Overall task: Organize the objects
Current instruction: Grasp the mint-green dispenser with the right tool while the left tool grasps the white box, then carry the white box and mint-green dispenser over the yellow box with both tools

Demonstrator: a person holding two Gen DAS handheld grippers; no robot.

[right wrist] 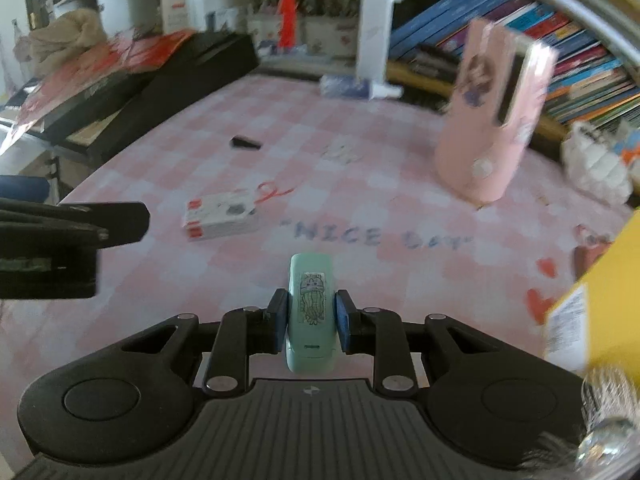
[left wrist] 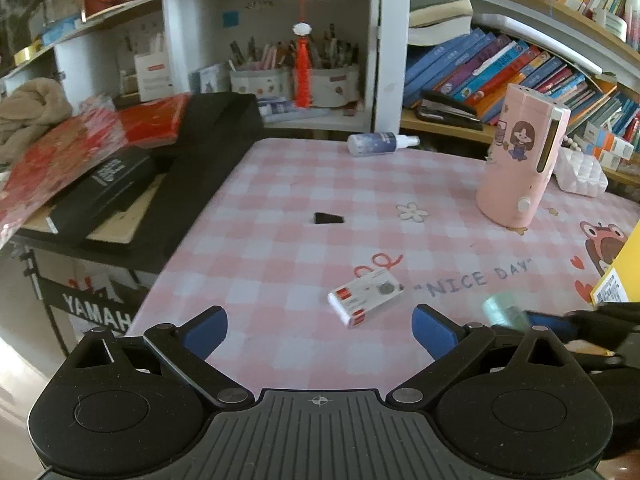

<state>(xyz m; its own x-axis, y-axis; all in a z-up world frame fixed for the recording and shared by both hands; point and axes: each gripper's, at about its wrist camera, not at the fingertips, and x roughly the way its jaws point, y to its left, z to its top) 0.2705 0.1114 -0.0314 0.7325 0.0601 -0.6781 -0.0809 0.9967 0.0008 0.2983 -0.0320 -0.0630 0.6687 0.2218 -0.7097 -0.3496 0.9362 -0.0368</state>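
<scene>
The right hand-held gripper [right wrist: 311, 316] is clamped on a small mint-green stapler [right wrist: 311, 304], its blue pads pressing both sides, the stapler pointing forward above the pink checked worktop [right wrist: 360, 128]. Taking the white and red box [right wrist: 222, 216] lying flat on the worktop as the landmark: the stapler hangs nearer the camera and to the right of it, well apart. The left hand-held gripper [left wrist: 320, 330] hovers just short of the box [left wrist: 366, 296] with its jaws spread wide and nothing between them. Beyond the box lies a small black wedge-shaped piece [left wrist: 328, 218]; farther back still a spray bottle [left wrist: 380, 143] lies on its side near the worktop's far edge. Right of and beyond the box stands a tall pink case [left wrist: 520, 156] with a cartoon girl on it.
</scene>
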